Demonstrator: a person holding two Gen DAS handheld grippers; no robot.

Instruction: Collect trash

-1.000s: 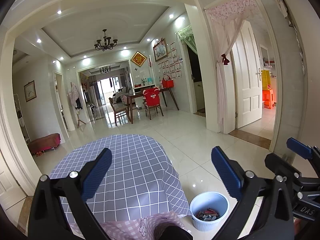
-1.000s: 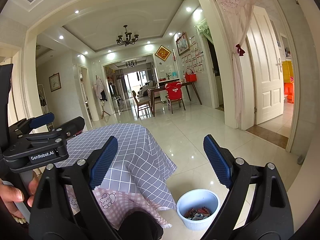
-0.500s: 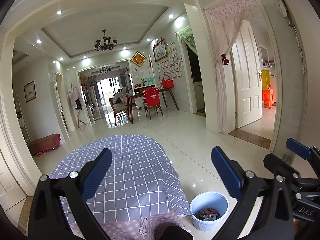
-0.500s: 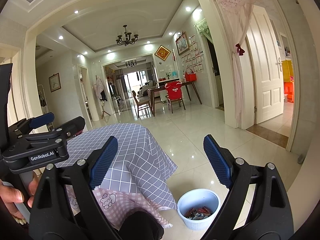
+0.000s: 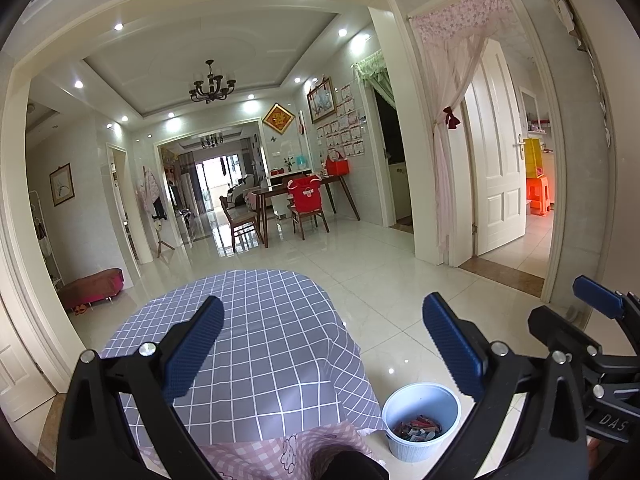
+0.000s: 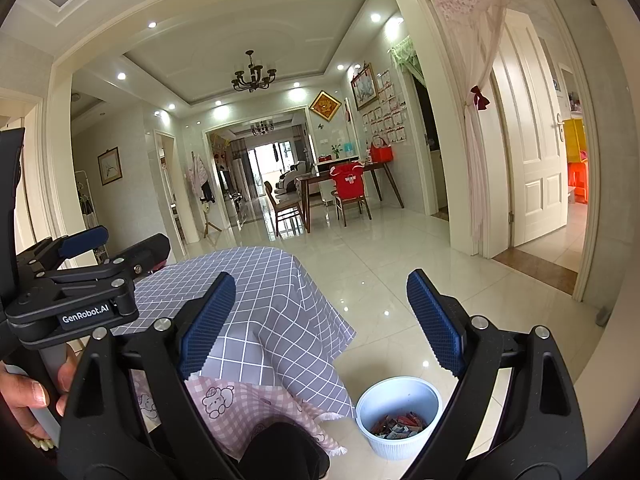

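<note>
A white ribbed bin [image 5: 421,420] stands on the floor to the right of the table and holds several crumpled wrappers [image 5: 417,429]; it also shows in the right wrist view [image 6: 397,414]. The table carries a grey checked cloth [image 5: 256,344], bare on top, also in the right wrist view [image 6: 264,300]. My left gripper [image 5: 324,350] is open and empty, held above the table's near edge. My right gripper [image 6: 322,322] is open and empty, above the table's right side and the bin. Each gripper shows at the edge of the other's view.
A pink checked cloth [image 6: 240,408] hangs below the grey one at the near edge. Glossy white floor tiles [image 5: 400,288] spread to the right. A dining table with chairs [image 5: 296,204] stands far back. An open white door [image 5: 500,184] is on the right.
</note>
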